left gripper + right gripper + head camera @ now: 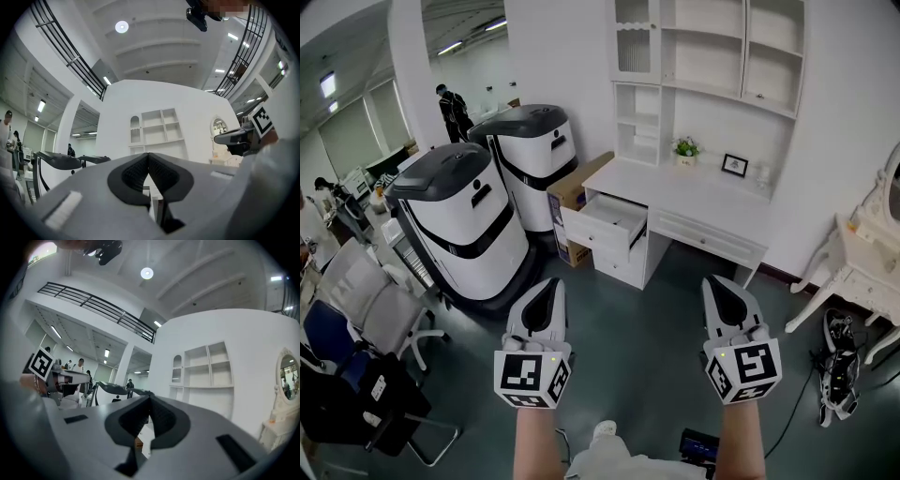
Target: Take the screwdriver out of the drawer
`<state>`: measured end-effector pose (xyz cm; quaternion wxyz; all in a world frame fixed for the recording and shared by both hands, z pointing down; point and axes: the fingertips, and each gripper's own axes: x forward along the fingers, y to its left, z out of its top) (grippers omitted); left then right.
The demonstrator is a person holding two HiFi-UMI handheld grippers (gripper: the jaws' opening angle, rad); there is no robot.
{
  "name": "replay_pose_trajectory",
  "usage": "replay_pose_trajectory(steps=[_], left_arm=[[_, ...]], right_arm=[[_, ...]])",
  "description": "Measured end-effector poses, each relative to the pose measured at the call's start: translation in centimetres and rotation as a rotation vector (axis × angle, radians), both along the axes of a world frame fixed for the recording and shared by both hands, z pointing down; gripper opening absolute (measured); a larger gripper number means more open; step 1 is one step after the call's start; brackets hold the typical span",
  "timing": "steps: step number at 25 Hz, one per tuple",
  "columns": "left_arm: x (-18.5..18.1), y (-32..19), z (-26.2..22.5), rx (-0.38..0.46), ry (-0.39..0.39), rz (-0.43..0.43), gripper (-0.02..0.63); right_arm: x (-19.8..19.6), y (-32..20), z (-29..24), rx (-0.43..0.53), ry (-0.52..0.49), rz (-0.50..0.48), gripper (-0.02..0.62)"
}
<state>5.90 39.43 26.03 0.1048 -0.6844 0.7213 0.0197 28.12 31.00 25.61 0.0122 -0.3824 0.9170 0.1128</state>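
L gripper (551,284): jaws clenched tip to tip, nothing betw. them.
R gripper (718,283): jaws pressed together as well, empty.
Drawer (606,217): top-left one of the white desk (703,202), pulled out. Well ahead of both sets of tips, nearer the L gripper's line than the R's.
Screwdriver: not visible in any view. The drawer's inside is too small and too flat-on to read from here; going by the task, prob. in there.
Stage: approach only, nothing reached yet, both tips well apart from the desk.
Risk, closed jaws: if either gripper arrives clenched like this it can't take anything. The tips would just shove the tool toward the drawer's back, so they need to spread before going in.
Risk, blind reach: contents unseen, so the jaws may close on the wrong item or on a drawer wall. Needs a look down into it first.
Risk, drawer front: tips coming in too low would hit the front panel and push the drawer shut.
Risk, clutter: cardboard box (572,192) and a big white/black machine (530,155) sit just left of the drawer, i.e. ahead-left of the L tips. A wide swing on that side could clip them.
Risk, slip: a round handle prob. rolls or twists out if pinched off-centre or near its end.
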Motion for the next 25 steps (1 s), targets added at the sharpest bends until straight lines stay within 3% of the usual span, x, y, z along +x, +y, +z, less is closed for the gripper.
replay_pose_trajectory(steps=[14,25], left_arm=[[-10.3,-8.6,-0.5,0.012,-0.007,0.107,0.009],[-14.1,-13.4,0.4,0.007,0.019,0.109,0.009]], right_arm=[[-11.5,-6.1,-0.1,0.015,0.040,0.071,0.006],[-14.6,-10.7,1.0,0.001,0.084,0.088,0.006]])
